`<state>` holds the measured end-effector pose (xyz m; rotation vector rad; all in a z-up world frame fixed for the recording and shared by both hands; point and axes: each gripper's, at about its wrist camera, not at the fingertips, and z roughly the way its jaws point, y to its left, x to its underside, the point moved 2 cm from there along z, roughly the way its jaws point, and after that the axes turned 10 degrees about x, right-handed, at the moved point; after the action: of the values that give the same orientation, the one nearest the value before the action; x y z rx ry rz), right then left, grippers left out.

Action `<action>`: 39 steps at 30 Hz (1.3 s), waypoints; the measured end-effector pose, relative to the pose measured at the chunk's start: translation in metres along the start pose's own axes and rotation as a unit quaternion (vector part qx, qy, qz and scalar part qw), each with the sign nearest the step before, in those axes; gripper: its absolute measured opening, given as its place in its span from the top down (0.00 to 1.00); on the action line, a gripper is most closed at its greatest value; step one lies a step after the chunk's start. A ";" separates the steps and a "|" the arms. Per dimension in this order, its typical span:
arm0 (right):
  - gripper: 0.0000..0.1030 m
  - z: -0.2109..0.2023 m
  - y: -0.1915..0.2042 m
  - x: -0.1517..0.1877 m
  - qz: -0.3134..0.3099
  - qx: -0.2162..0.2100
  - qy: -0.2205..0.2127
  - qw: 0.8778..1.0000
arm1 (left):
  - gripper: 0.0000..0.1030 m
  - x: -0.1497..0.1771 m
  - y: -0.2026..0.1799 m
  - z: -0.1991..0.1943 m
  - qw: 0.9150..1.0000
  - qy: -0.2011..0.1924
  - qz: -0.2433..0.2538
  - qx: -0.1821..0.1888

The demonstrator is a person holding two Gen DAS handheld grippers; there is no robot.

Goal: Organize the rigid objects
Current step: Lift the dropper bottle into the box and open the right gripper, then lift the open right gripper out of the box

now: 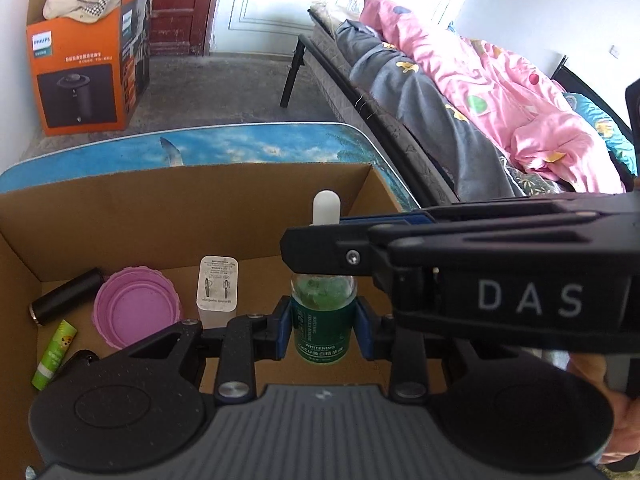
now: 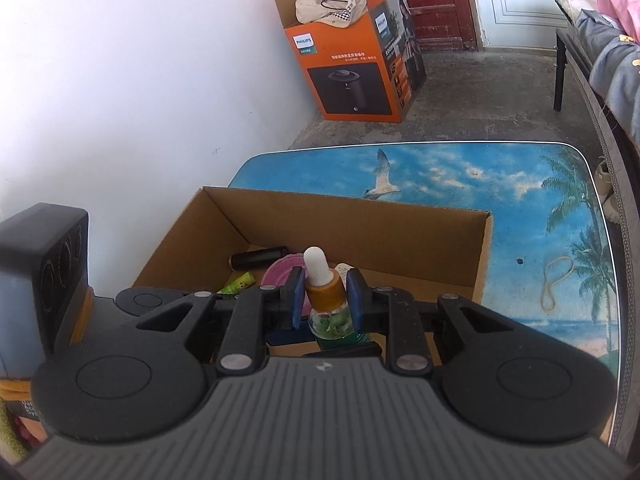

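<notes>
Both claws hold one small glass dropper bottle [image 1: 322,322] over the box [image 1: 168,200]: left claw [image 1: 322,330] grips its slippery body, right claw [image 2: 325,300] its collar; likely light, fragile.

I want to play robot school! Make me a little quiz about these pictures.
1. True or false: the dropper bottle lies flat on the floor of the cardboard box.
2. Which claw grips the bottle's green body? A) left claw B) right claw
3. Fill in: the round lid in the box is coloured ____.

Key:
1. False. It stands upright, held between the claws.
2. A. The right claw pinches the orange collar higher up.
3. Purple.
</notes>
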<state>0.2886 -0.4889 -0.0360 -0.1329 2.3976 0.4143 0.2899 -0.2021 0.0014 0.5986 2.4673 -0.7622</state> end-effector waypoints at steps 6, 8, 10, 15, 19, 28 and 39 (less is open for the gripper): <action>0.80 0.025 -0.008 -0.001 -0.023 0.025 0.012 0.999 | 0.68 -0.011 0.010 0.018 0.999 0.026 -0.026 0.001; 0.80 0.033 -0.013 -0.001 -0.024 0.030 0.018 0.999 | 0.67 -0.012 0.010 0.022 0.999 0.034 -0.026 0.001; 0.80 0.040 -0.018 0.000 -0.027 0.038 0.025 0.999 | 0.67 -0.012 0.012 0.025 0.999 0.042 -0.031 0.013; 0.80 0.046 -0.017 0.000 -0.053 0.058 0.024 0.997 | 0.67 -0.011 0.010 0.031 0.998 0.045 -0.031 0.014; 0.79 0.047 -0.015 -0.002 -0.065 0.066 0.024 0.995 | 0.65 -0.010 0.007 0.028 0.999 0.044 -0.027 0.011; 0.77 0.021 -0.020 -0.010 -0.027 0.062 0.001 0.998 | 0.59 -0.007 -0.007 -0.009 1.000 0.011 -0.004 -0.006; 0.73 -0.118 -0.001 0.050 0.061 -0.040 -0.117 0.990 | 0.18 0.056 -0.042 -0.128 0.994 -0.084 0.075 -0.008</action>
<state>0.1774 -0.5281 0.0150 0.0274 2.1653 0.5518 0.1832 -0.1411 0.0793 0.6760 2.2449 -0.7024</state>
